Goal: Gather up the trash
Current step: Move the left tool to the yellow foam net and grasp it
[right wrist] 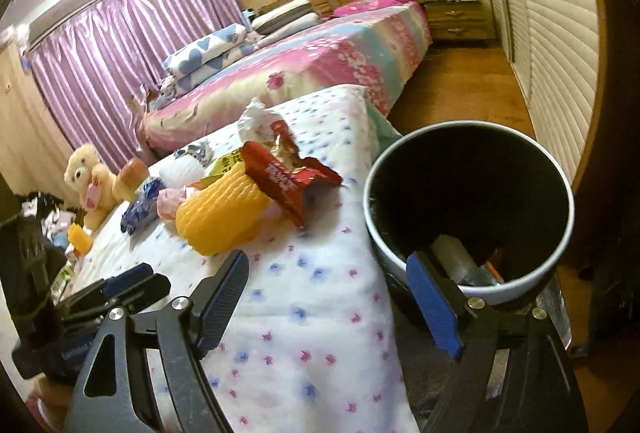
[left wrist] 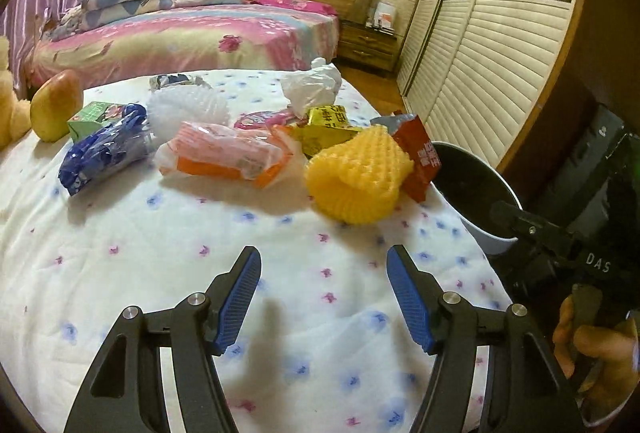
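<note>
Both grippers, the left gripper and right gripper, hover with fingers apart and empty; the yellow foam net lies ahead of both near the quilted bed's right edge, beside the trash bin.

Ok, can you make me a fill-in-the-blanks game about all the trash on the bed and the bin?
1. The foam net nearest the bin is coloured ____.
2. Both the left gripper and the right gripper have their jaws ____.
3. The torn snack wrapper lying against the foam net is coloured ____.
4. The teddy bear sits beside an ____.

Missing words: yellow; open; red; apple
</note>
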The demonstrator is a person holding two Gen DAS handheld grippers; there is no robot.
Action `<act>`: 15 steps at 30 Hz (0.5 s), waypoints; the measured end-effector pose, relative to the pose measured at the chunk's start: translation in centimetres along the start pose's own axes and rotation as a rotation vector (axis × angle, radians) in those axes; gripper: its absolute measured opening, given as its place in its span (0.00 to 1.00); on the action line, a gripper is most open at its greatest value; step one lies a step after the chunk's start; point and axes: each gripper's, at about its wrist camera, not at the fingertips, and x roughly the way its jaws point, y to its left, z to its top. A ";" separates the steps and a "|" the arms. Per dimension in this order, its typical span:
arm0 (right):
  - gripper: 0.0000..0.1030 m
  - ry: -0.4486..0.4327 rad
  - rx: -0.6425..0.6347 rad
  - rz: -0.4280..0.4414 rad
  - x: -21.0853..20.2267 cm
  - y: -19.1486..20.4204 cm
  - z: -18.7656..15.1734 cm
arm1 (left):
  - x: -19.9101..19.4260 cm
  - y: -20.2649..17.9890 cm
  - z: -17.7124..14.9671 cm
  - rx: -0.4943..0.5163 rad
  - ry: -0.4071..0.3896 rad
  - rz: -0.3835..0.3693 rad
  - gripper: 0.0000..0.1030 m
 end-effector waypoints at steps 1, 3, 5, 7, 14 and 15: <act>0.80 0.000 -0.007 0.001 0.2 0.0 0.0 | -0.1 -0.1 0.1 -0.004 0.001 -0.006 0.63; 0.80 0.002 -0.013 -0.004 0.6 -0.3 0.3 | -0.2 -0.2 0.3 -0.009 0.002 -0.019 0.63; 0.80 0.005 -0.010 -0.009 0.9 -0.6 0.4 | -0.2 -0.6 0.4 -0.011 0.002 -0.037 0.63; 0.80 0.005 -0.012 -0.011 1.2 -0.8 0.7 | 0.3 -0.8 1.1 -0.013 0.009 -0.052 0.63; 0.80 0.005 -0.009 -0.005 1.6 -1.5 1.2 | 3.0 -1.2 3.3 -0.028 0.017 -0.092 0.54; 0.80 0.006 -0.009 -0.003 1.7 -1.5 1.3 | 3.6 -1.2 3.6 -0.028 0.020 -0.093 0.46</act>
